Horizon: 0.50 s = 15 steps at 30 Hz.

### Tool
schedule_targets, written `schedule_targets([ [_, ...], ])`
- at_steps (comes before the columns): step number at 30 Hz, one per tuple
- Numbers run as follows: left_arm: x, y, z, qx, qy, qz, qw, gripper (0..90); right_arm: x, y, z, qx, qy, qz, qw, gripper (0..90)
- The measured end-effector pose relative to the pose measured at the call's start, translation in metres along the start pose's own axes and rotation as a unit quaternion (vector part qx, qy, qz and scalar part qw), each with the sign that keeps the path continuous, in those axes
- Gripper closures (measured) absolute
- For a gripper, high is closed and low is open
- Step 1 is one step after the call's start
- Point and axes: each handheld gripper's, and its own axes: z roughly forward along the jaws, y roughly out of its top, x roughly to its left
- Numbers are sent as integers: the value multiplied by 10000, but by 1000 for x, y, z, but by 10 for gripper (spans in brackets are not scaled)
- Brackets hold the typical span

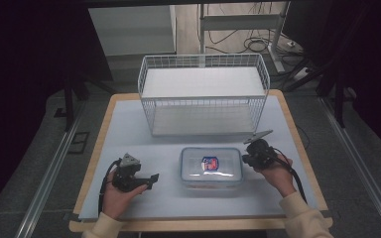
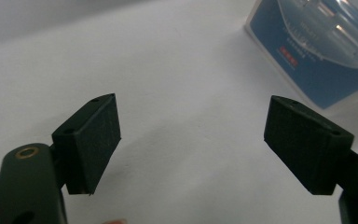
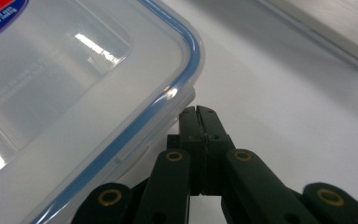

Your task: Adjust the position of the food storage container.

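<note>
Left gripper (image 1: 151, 179): held in the left hand (image 1: 115, 196) at the near-left of the table (image 1: 129, 208), low over the white surface, pointed toward the container. Jaws set wide apart in the left gripper view (image 2: 193, 144), nothing between the pads, bare white surface visible through the gap. Corner of the container (image 2: 321, 51) visible at upper right of that view, clear of the jaws.

Container (image 1: 211, 167): clear plastic food box with blue-sealed lid and a red-and-blue label on top. Placed flat on the table, at centre, nearer the front edge, between the two grippers. Lid seated on the box. Separated from the left gripper by a gap of bare table.

Wire basket (image 1: 203, 94): white, rectangular, positioned behind the container toward the far edge of the table, apart from it.

Right gripper (image 1: 245, 159): held in the right hand (image 1: 277, 171) at the right end of the container. Jaws fully closed, pads pressed flat together in the right gripper view (image 3: 199, 112), nothing clamped. Tips just beside the container (image 3: 74, 84), under the overhang of the lid's rounded corner and level with its rim; actual contact cannot be confirmed.
</note>
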Motion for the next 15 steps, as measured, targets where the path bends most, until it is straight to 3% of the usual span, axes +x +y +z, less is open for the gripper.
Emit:
schedule_targets([
  [7,4,-1,-2,-56,12,-39,10000,185,12,11,11,-53,109,-99,9999,896],
  [15,8,-3,-3,-87,-43,-139,9999,185,15,14,16,-101,218,-64,9997,896],
])
